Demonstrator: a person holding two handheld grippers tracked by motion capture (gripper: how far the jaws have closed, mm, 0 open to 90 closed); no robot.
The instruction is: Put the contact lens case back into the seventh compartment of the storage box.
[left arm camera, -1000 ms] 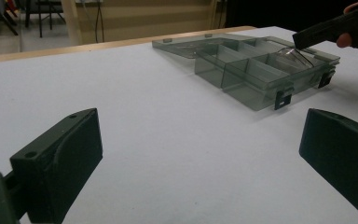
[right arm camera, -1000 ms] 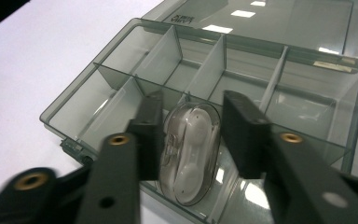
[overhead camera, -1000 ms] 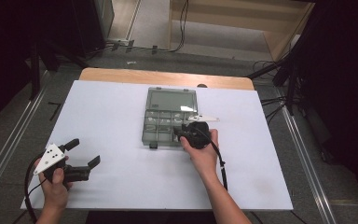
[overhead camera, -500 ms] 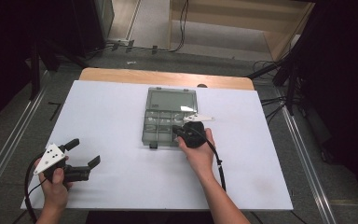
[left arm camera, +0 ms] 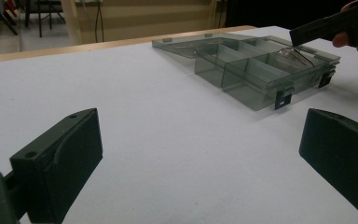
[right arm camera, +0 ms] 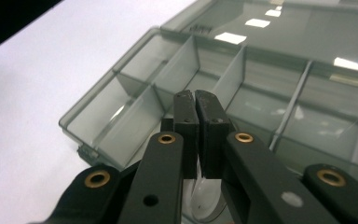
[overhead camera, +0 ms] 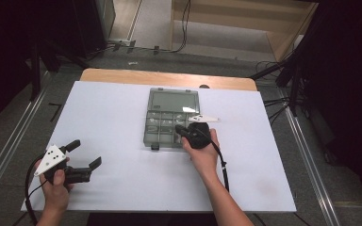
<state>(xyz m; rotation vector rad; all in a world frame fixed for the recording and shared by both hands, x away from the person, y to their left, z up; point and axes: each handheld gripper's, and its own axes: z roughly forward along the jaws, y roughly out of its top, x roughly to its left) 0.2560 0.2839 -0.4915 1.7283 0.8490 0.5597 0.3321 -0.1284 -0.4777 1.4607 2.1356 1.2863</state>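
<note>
The clear plastic box (overhead camera: 172, 117) lies open near the middle of the white surface (overhead camera: 113, 117), its lid flat behind it. The right tool (right arm camera: 196, 100) hangs over the near compartments, jaws pressed together, seemingly on nothing. The left tool (overhead camera: 82, 155) rests well apart at the near left, jaws spread wide.

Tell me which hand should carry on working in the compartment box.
Right. Its tool is shut and already over the box; the left tool sits open, well away on the table.
</note>
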